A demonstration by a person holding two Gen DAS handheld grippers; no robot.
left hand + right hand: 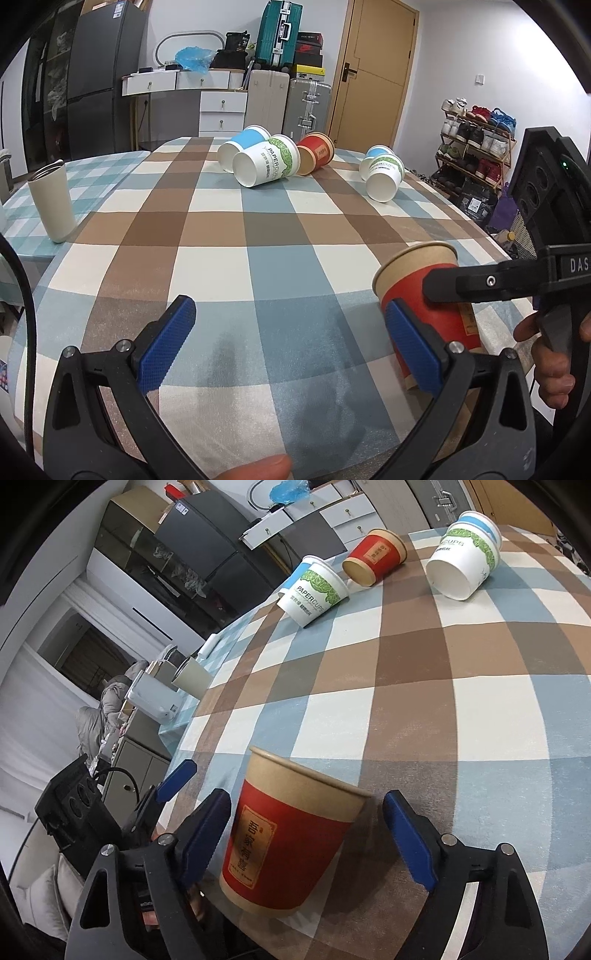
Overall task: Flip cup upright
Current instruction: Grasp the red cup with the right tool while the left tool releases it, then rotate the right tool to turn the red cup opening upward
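Grippers: right gripper (308, 840) spread wide, pads either side of red cup (291, 838), not touching; left gripper (290, 343) also released, holds nothing. Cup upright, mouth up, inside not visible, near table edge (480, 738). Far side: five paper cups on sides, incl. green-leaf cup (264, 166); their open mouths show nothing inside.

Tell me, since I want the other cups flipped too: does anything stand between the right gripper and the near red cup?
Nothing visible does. The red cup stands upright between the open right gripper pads, apart from both; the left gripper is open beside it.
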